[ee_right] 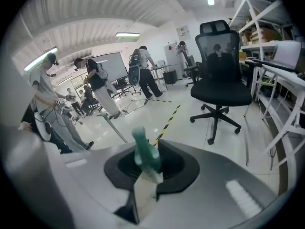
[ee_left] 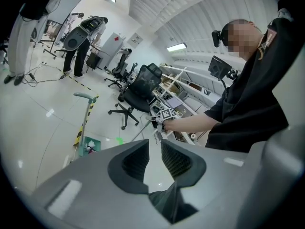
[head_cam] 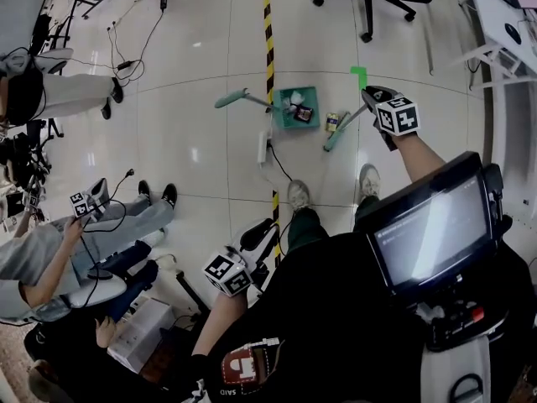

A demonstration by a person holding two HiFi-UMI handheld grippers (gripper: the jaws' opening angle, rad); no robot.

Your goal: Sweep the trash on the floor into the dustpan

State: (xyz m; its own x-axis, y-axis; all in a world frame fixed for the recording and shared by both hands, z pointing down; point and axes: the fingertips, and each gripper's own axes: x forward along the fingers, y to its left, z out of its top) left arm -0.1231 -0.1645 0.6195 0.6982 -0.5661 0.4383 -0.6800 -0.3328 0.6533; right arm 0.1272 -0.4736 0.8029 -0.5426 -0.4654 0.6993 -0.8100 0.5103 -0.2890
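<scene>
Trash lay in the green dustpan at my 12 o'clock, with a can just at its 3 o'clock. My right gripper was clamped on the broom handle. My left gripper stood slightly parted, empty.

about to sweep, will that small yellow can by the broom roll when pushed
Probably: the small yellow can looks round, and the glossy tiled floor gives little grip. It seems light, so the green broom in the right gripper should shift it.
</scene>
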